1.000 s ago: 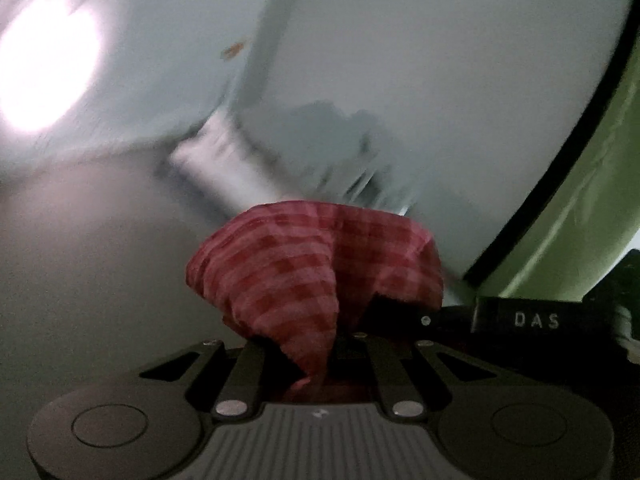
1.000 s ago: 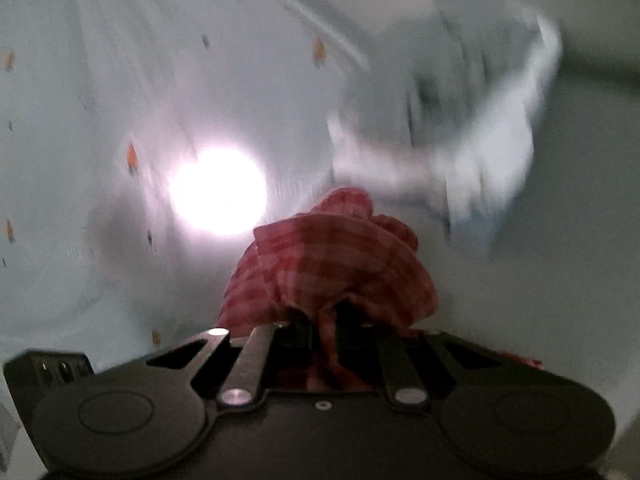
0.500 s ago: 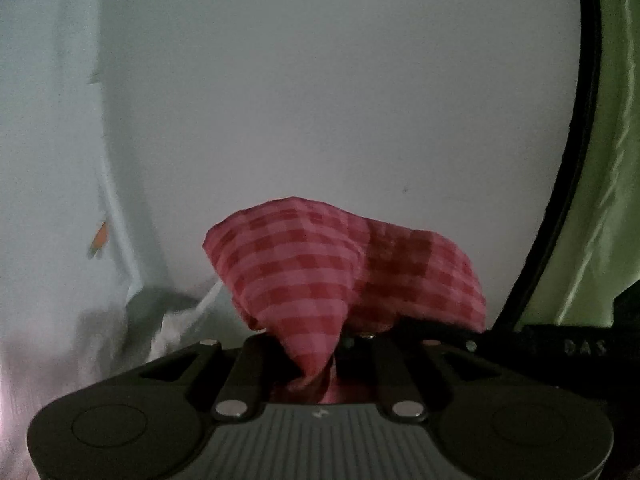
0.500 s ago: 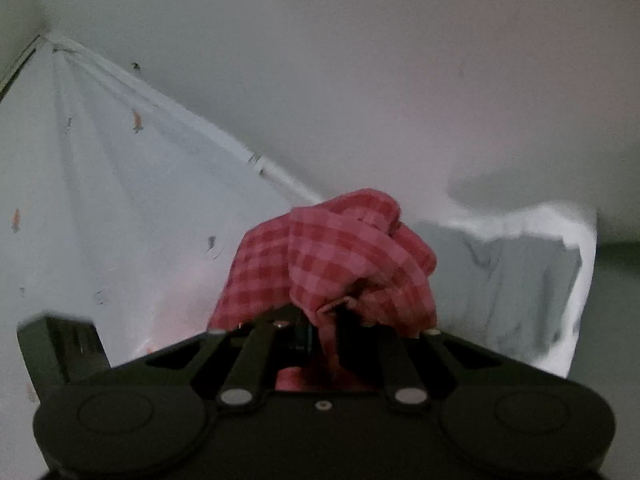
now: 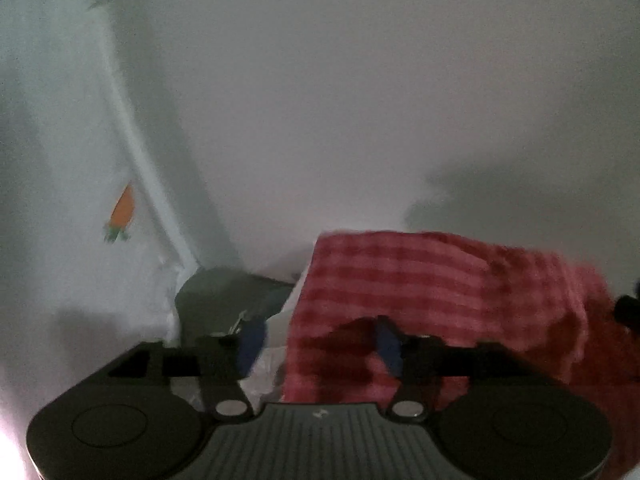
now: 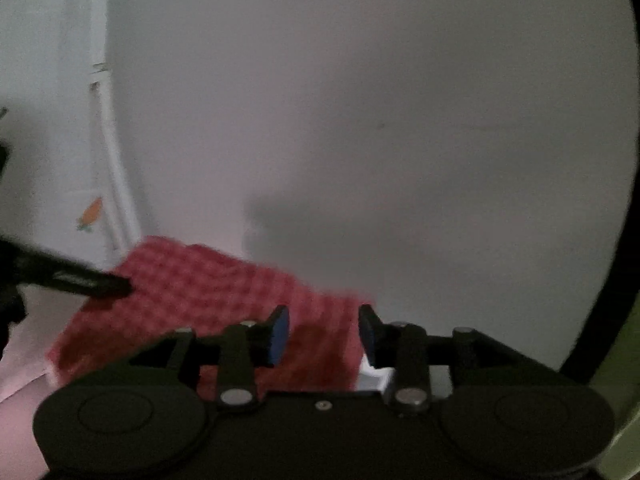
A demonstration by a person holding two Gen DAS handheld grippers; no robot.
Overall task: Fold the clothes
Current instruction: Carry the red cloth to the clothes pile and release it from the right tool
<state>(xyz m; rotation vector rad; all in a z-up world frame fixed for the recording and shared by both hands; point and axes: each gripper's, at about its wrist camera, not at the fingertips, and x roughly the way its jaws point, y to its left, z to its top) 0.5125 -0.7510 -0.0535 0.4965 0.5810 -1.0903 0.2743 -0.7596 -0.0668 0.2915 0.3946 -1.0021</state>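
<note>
A red-and-pink checked cloth (image 5: pixel 440 292) lies spread in front of both grippers, blurred by motion. My left gripper (image 5: pixel 316 344) is open, its blue pads wide apart, with the cloth lying between and beyond them. My right gripper (image 6: pixel 322 334) is also open, and the same cloth (image 6: pixel 208 300) lies between its pads and off to the left. The left gripper's dark finger (image 6: pixel 80 278) shows over the cloth at the left of the right wrist view.
A pale sheet with small carrot prints (image 5: pixel 122 210) covers the surface at the left. A grey and white garment (image 5: pixel 224 296) lies bunched beyond the left gripper. A plain white wall (image 6: pixel 360 100) fills the background, with a dark edge (image 6: pixel 600 312) at the right.
Both grippers were shut on bunched corners of the checked cloth. They have opened, and the cloth now lies flatter in front of them. Both views swung toward the wall.
</note>
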